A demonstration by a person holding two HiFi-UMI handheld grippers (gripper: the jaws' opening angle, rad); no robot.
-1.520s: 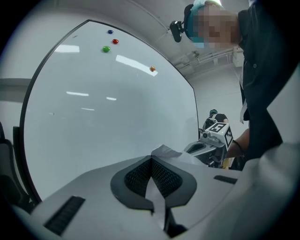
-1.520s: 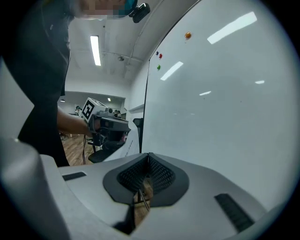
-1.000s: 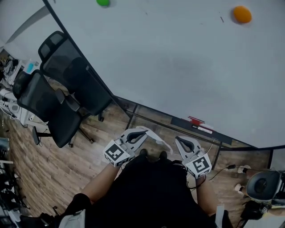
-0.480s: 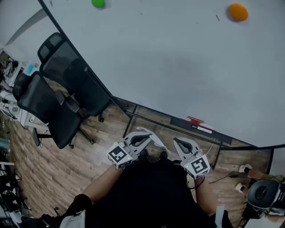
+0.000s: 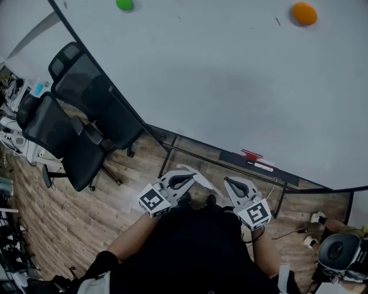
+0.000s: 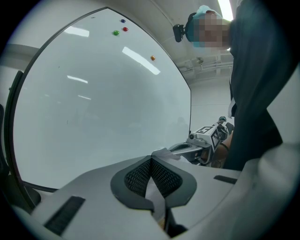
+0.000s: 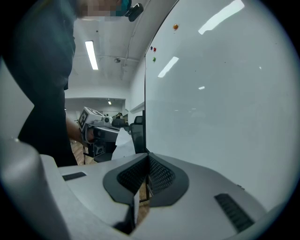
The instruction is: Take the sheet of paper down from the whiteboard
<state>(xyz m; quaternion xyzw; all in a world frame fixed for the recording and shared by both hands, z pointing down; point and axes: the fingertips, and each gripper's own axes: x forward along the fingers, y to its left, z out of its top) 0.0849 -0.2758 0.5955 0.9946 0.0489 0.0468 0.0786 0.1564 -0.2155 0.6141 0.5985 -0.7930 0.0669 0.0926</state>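
The white sheet of paper (image 5: 202,177) is off the whiteboard (image 5: 230,86) and hangs low in front of the person's body, bowed between the two grippers. My left gripper (image 5: 188,173) is shut on one end of it. In the left gripper view the sheet (image 6: 158,194) runs between the closed pads of that gripper (image 6: 151,159). My right gripper (image 5: 230,184) is shut too. In the right gripper view a thin white paper edge (image 7: 135,202) sits in that gripper's (image 7: 148,154) closed jaws. More of the sheet (image 7: 123,140) shows beside the left gripper (image 7: 96,123).
A green magnet (image 5: 123,4) and an orange magnet (image 5: 303,13) stay on the board. Its tray (image 5: 256,162) holds a red item and a marker. Two black office chairs (image 5: 75,126) stand at the left on the wooden floor. Cables and gear (image 5: 339,247) lie at the lower right.
The left gripper has edged slightly towards the right one, so the sheet's bow between them is shorter. The right gripper has kept still. Both stay closed.
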